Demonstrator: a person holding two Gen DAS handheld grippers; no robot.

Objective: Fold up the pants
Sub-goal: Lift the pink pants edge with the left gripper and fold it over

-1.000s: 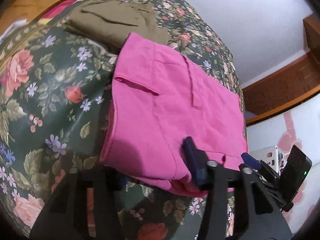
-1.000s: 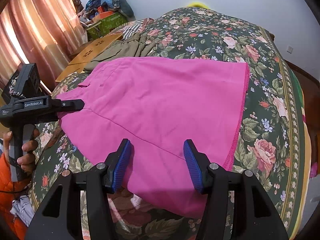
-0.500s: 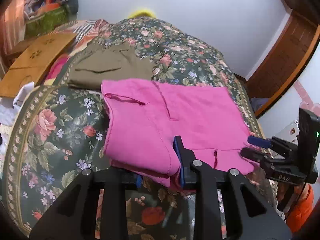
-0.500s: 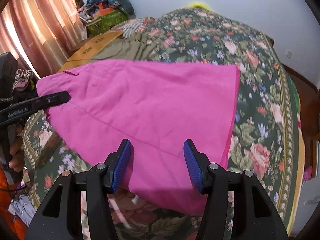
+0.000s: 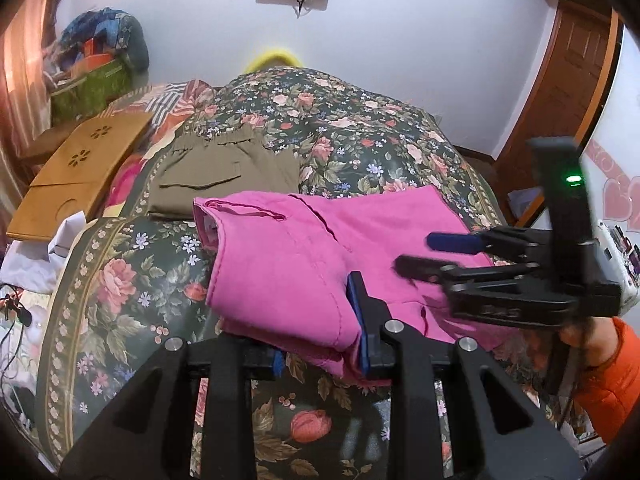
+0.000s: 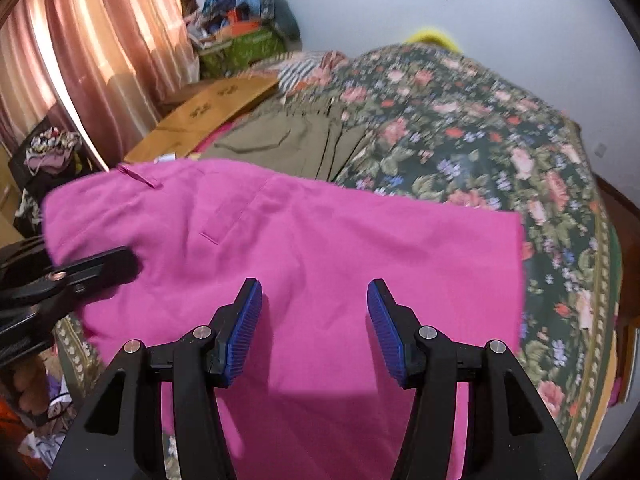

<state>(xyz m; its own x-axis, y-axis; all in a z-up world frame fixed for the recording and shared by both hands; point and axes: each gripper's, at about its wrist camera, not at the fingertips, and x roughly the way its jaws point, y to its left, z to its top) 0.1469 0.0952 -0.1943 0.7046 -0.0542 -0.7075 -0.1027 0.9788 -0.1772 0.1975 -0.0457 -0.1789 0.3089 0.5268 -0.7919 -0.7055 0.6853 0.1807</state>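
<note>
Since the earlier frame my left gripper [image 5: 320, 350] has just been closing, lifting the pink pants [image 5: 304, 264] by their near folded edge. Right gripper [image 6: 314, 320] spread, holding nothing, above the cloth. Fabric judged light, limp; pinch through all layers at the corners.

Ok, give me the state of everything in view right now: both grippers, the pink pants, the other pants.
left gripper: jaws just closed in, shut on the near folded edge of the pink pants
right gripper: open, above the cloth, nothing between its fingers
pink pants: folded, near edge lifted off the bed
olive pants: folded, flat on the floral bedspread
</note>
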